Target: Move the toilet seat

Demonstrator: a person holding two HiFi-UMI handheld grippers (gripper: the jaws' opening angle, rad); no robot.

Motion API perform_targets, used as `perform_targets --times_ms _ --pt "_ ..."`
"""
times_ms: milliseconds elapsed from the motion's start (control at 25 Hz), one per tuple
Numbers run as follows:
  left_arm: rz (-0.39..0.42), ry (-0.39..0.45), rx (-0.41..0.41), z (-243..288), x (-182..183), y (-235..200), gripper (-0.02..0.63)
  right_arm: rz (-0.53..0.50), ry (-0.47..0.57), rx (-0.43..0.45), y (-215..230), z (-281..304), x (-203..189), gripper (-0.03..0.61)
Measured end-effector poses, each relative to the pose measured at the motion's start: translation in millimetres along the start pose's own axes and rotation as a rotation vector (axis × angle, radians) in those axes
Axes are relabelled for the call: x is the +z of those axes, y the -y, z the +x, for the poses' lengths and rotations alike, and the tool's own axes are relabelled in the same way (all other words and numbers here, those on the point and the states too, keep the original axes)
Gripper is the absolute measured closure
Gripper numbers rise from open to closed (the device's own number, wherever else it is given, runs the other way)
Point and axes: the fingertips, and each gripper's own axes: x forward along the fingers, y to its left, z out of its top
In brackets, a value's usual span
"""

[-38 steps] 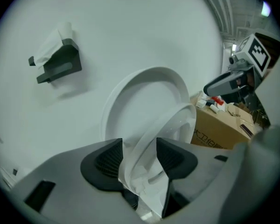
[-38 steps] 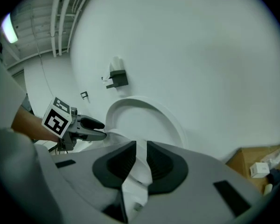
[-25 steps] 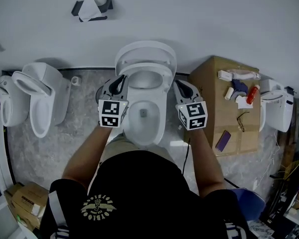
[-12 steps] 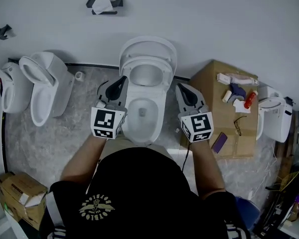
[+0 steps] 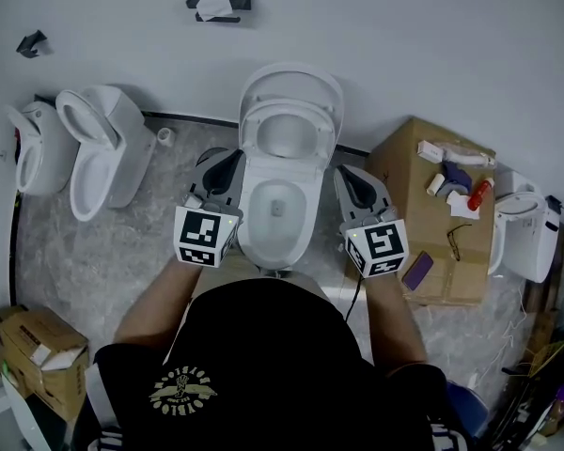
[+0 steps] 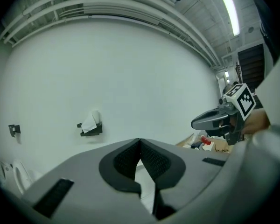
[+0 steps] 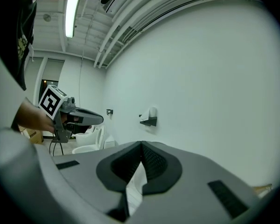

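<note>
White oval plastic toilet seat [image 5: 256,139] raised, leaning back on its lid by the wall, above the white ceramic bowl [image 5: 305,219], we hold our left gripper [image 5: 227,161] and right gripper [image 5: 350,177] either side of the bowl, both pairs of jaws pressed together on nothing, brown cardboard box [image 5: 404,181] to the right.

**Right gripper view.** My right gripper [image 7: 141,144] fills the lower frame. Its two fingers [image 7: 155,163] meet at the tips with nothing between them. Below the tips, a narrow gap shows a white sliver [image 7: 134,183], too little to identify.

Behind, a white wall [image 7: 214,87] carries a paper holder [image 7: 149,119]. Further left on it is a small bracket [image 7: 110,111].

At left, my left gripper [image 7: 101,119] points roughly level toward the wall, with its marker cube [image 7: 51,101] at the rear and my hand [image 7: 32,118] behind. White toilets [image 7: 89,141] stand beneath it, against the wall. A ceiling light [image 7: 71,15] runs overhead.
</note>
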Motion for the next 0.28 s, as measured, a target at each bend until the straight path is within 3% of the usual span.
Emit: perform_targets --times_ms 280 --pt "0.033 -0.026 -0.041 14.5 -8.8 3.6 0.589 0.033 -0.014 0.01 2.5 13.6 -4.0 0.549"
